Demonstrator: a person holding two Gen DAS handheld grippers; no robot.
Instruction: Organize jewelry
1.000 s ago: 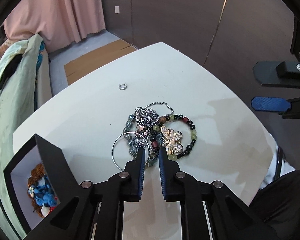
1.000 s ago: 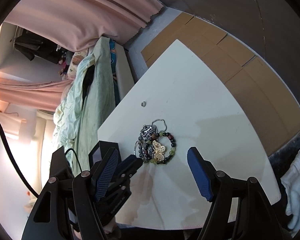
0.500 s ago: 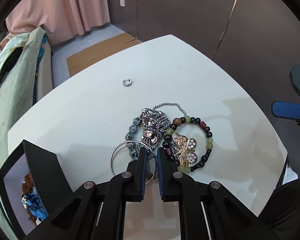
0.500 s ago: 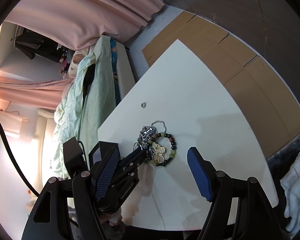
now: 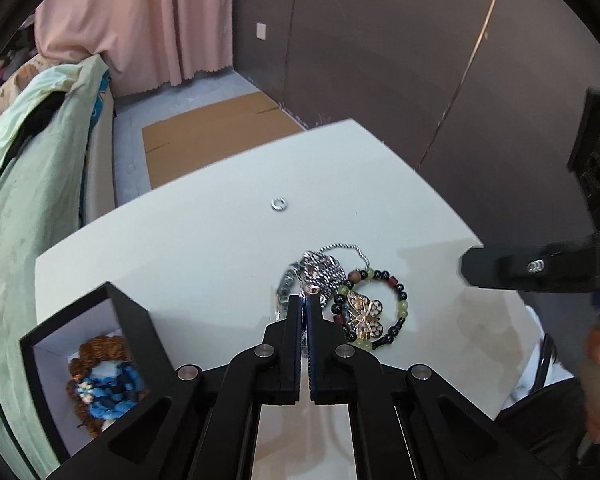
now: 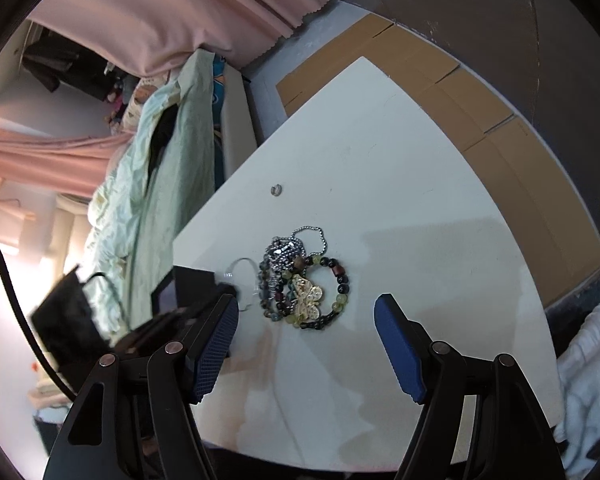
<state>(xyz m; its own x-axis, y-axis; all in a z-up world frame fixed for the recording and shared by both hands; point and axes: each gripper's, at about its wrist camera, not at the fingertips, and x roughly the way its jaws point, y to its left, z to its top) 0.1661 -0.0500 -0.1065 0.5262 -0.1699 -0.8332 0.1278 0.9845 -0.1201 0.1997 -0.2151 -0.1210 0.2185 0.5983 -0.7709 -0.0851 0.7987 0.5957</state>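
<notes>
Jewelry lies heaped mid-counter [image 5: 204, 248]: a beaded bracelet with gold butterfly charm [image 5: 366, 312] flat beside a silver ball chain [image 5: 324, 270]. Left gripper [image 5: 304, 306] is pinched narrow at the heap's near edge, on what I cannot tell. Right gripper [image 6: 306, 322] hovers wide above.

Before you lies a smooth, faintly glossy white tabletop [image 5: 204, 240]. On it a shiny silver metal ball chain [image 5: 323, 272] glints beside a bracelet of polished green, black and maroon beads [image 5: 396, 304] and a sparkling gold metal butterfly brooch [image 5: 365, 314]. Your matt black plastic fingers [image 6: 396, 354] carry textured blue rubbery pads. The pink cloth curtain [image 5: 148, 20] hangs soft and matt.
</notes>
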